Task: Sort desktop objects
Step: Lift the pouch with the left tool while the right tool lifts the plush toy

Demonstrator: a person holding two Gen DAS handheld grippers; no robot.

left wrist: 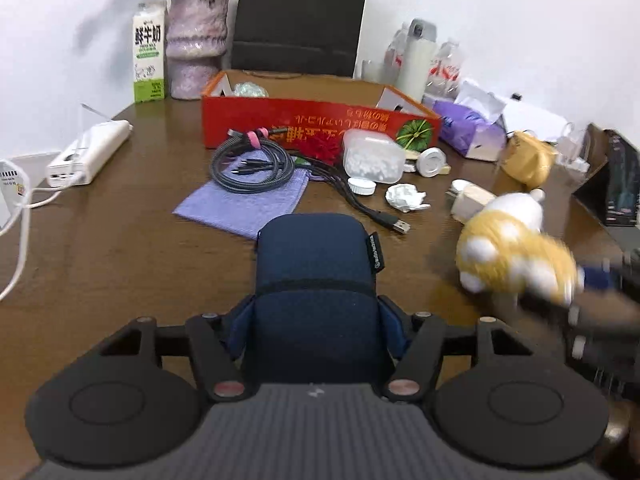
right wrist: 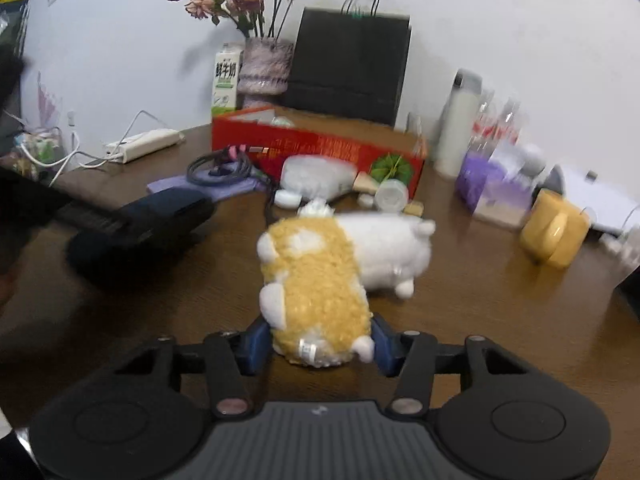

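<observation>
Left wrist view: my left claw (left wrist: 316, 320) is closed on the navy pouch (left wrist: 316, 264), held above the tabletop (left wrist: 120, 248) near its front edge. The red box (left wrist: 316, 120) sits toward the far edge behind cables (left wrist: 252, 164) and a purple cloth; I'd judge it the drop target.

Right wrist view: my right claw (right wrist: 318, 344) is clamped on the plush toy (right wrist: 320, 280). Next: carry both over the clutter; bare wood to the right gives room.

Left hand-held gripper (left wrist: 318, 320) clamped on load — right hand-held gripper (right wrist: 320, 346) likewise, both level.
</observation>
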